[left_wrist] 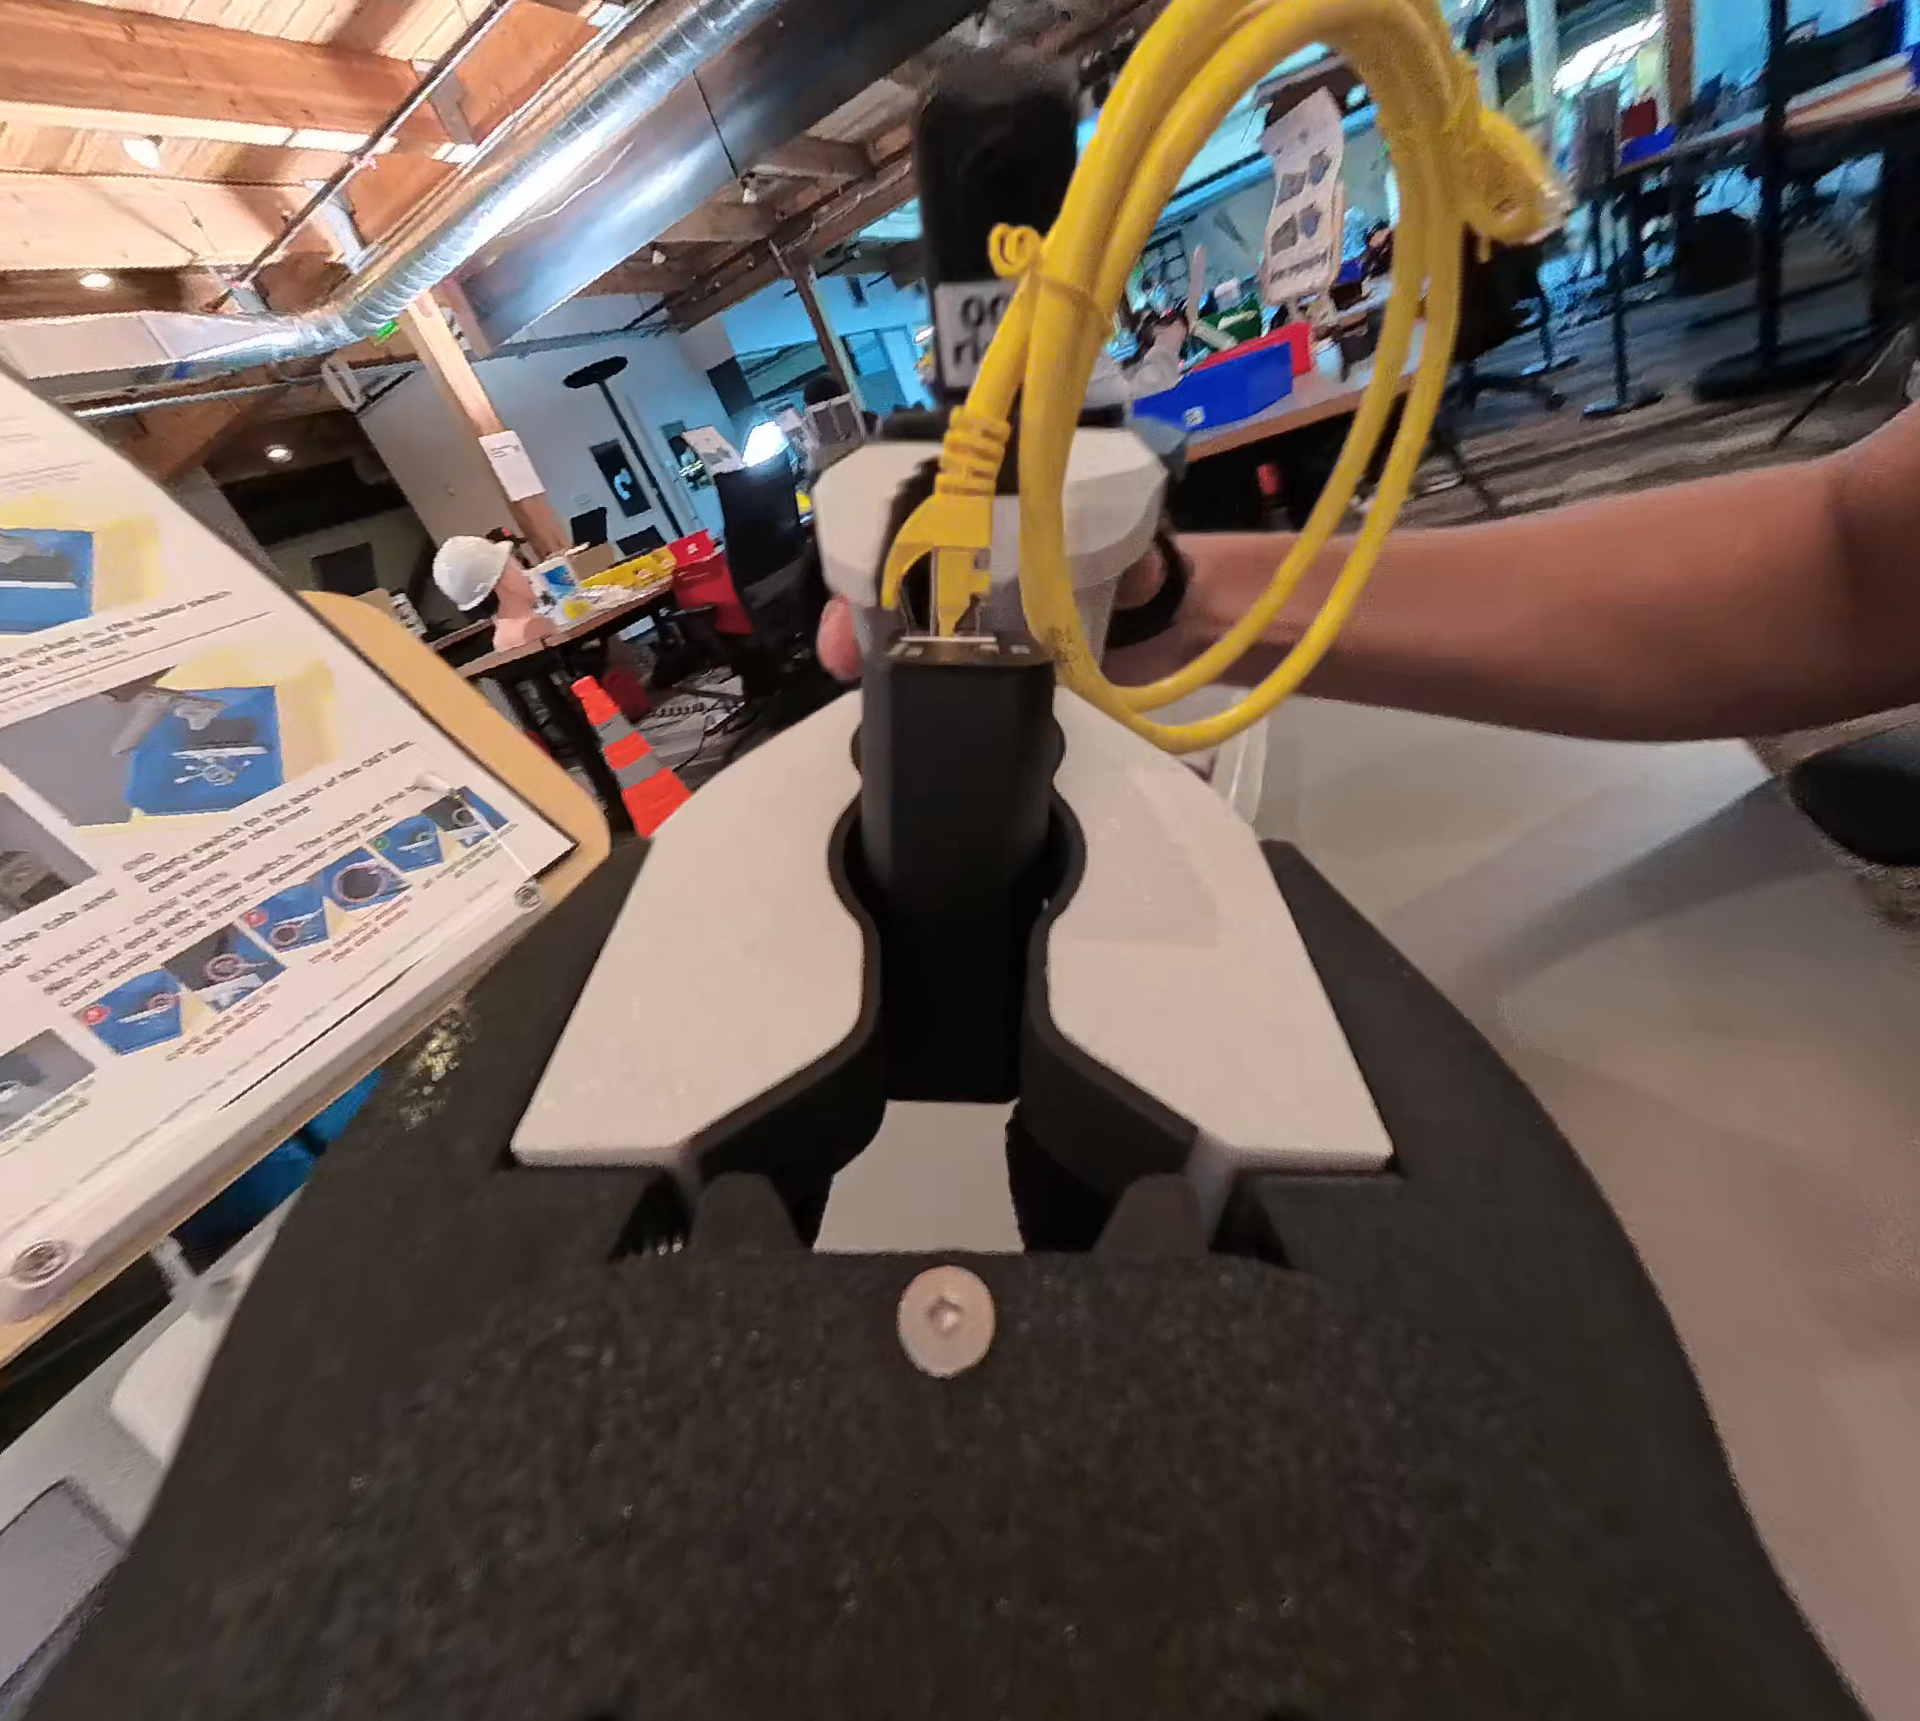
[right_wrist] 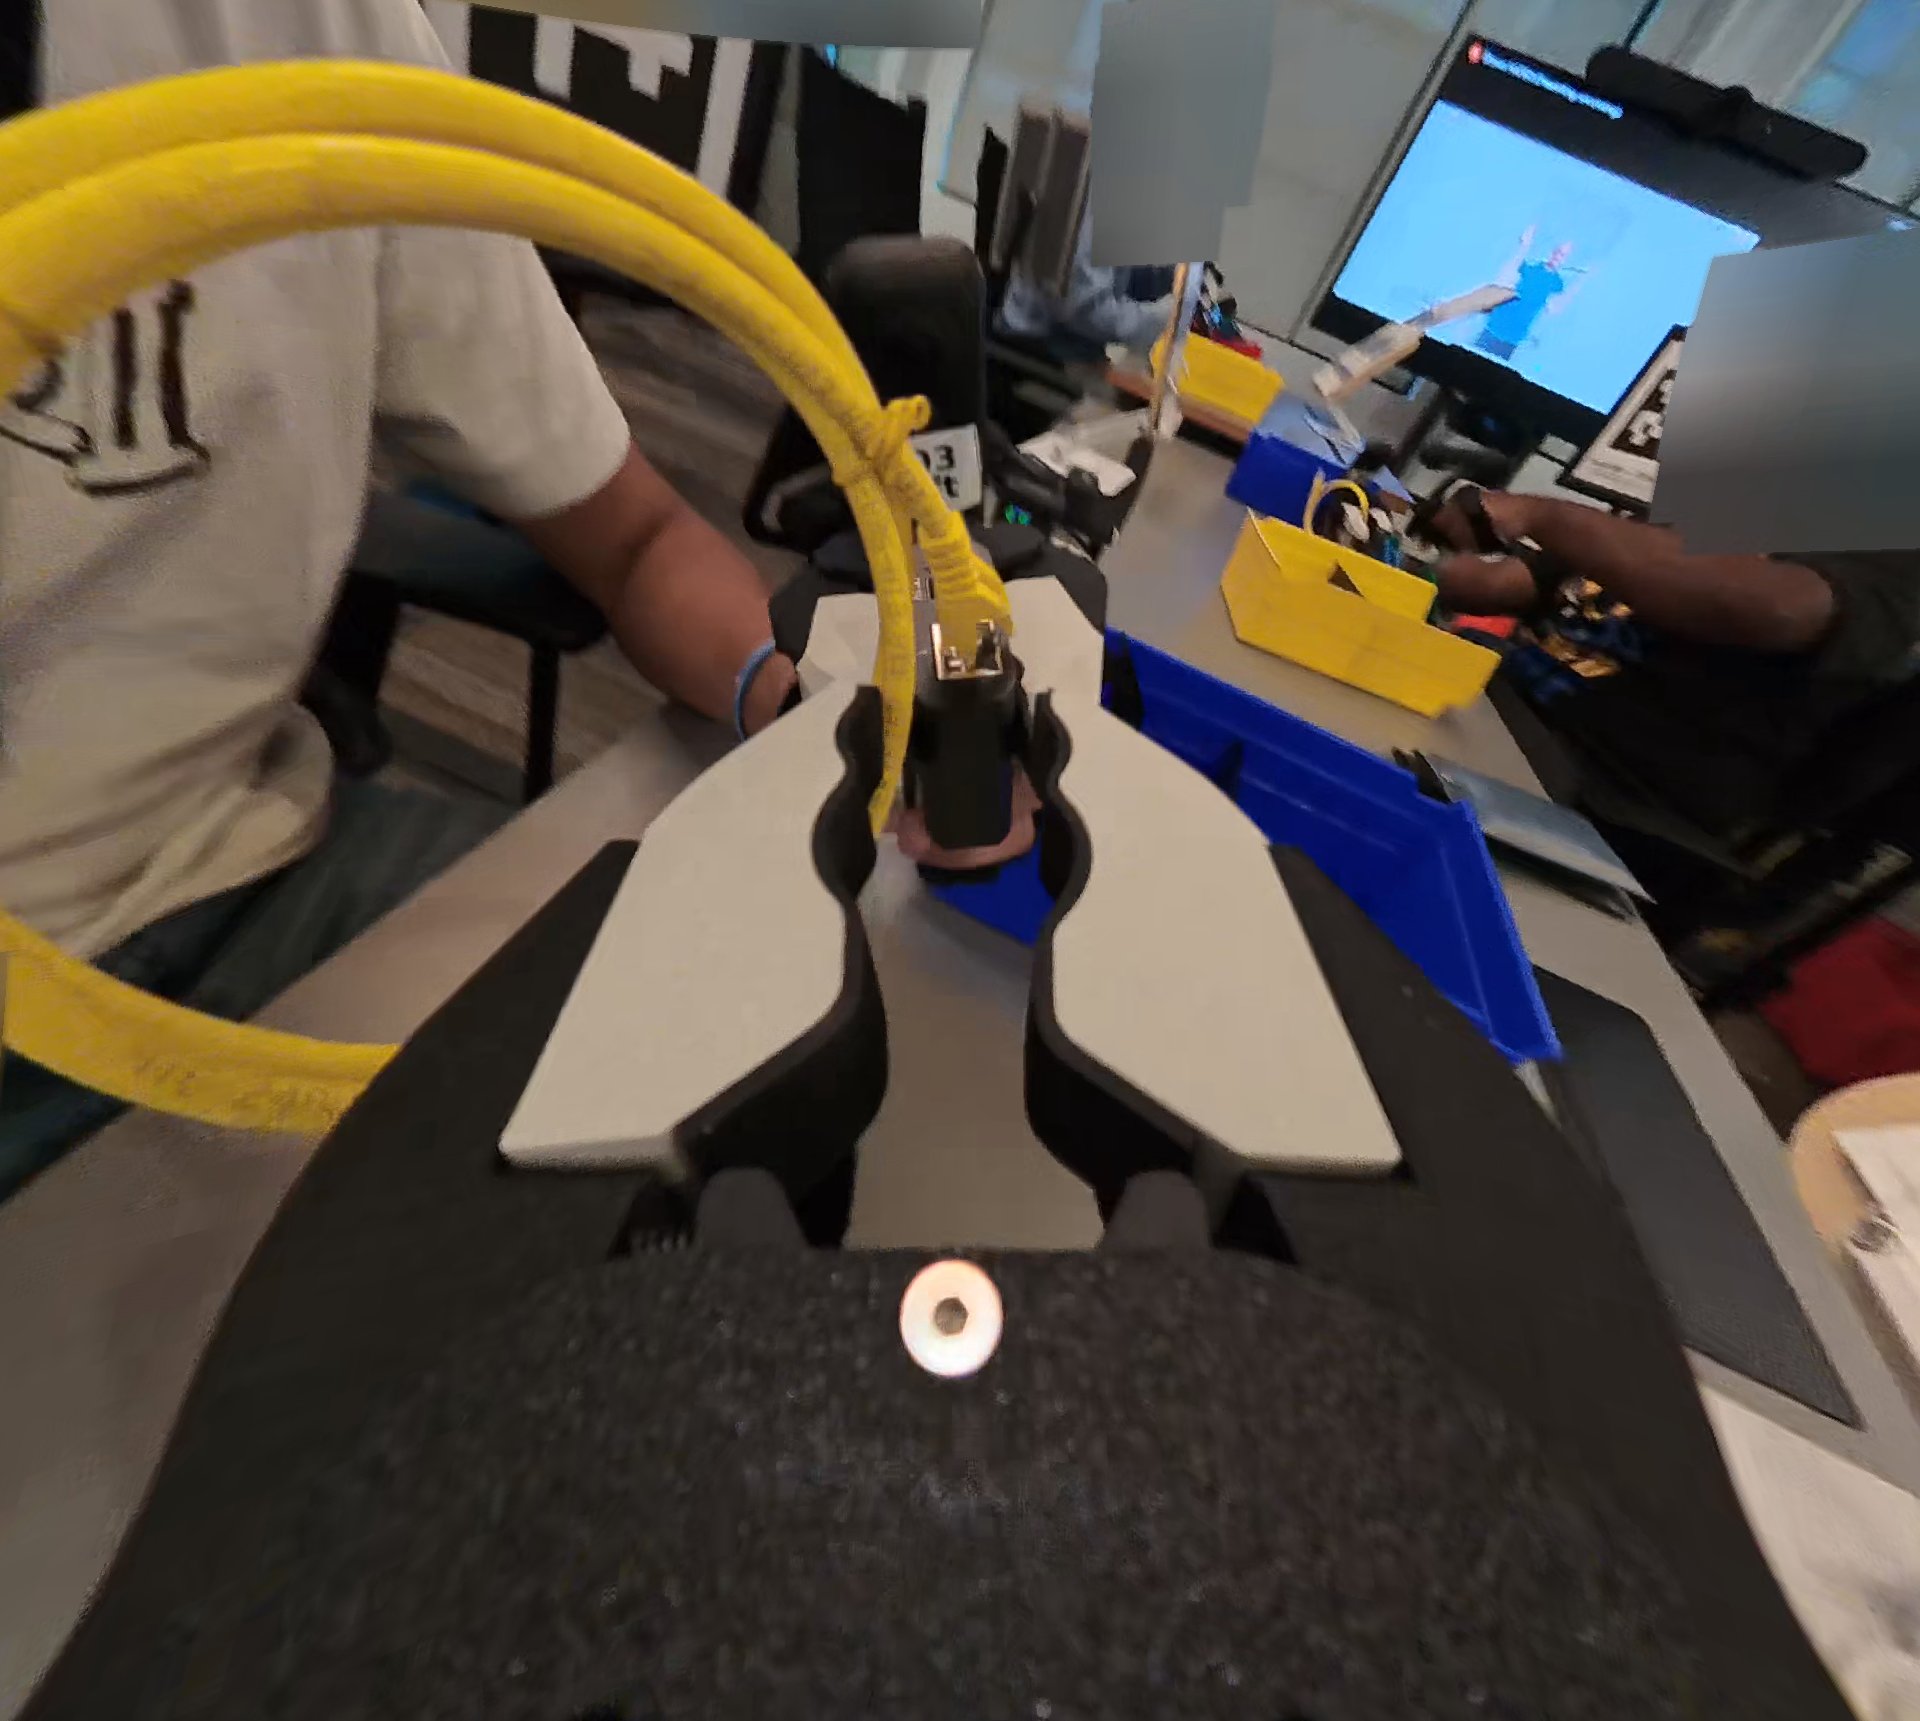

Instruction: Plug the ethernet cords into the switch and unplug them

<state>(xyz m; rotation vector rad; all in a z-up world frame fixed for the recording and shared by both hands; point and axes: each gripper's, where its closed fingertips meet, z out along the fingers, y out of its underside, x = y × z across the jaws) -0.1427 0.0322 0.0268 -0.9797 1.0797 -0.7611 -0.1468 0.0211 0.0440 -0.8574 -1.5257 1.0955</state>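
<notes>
So the whole thing comes down to one line. The left claw [left_wrist: 956, 736] is clamped on the black switch [left_wrist: 951, 840], which sticks straight out along the fingers toward the middle of the frame, port end pointing away from the camera. The yellow plug [left_wrist: 951, 570] sits right at that port end, its long axis in line with the switch body. It looks at least partly in the socket, though I can't tell if it's fully seated.

The right claw [right_wrist: 951, 726] faces the left one head-on. Its fingers flank the port end, with the plug just past their tips, so it's the nearer one to the plug. A strand of cord runs between one pad and the switch, and I honestly can't tell if the pads are pressing on anything.

The rest of the cord [left_wrist: 1247, 321] loops off to the upper right, above the table [left_wrist: 1558, 944]. My guess is any push or pull has to go straight along that shared axis, not sideways.
</notes>
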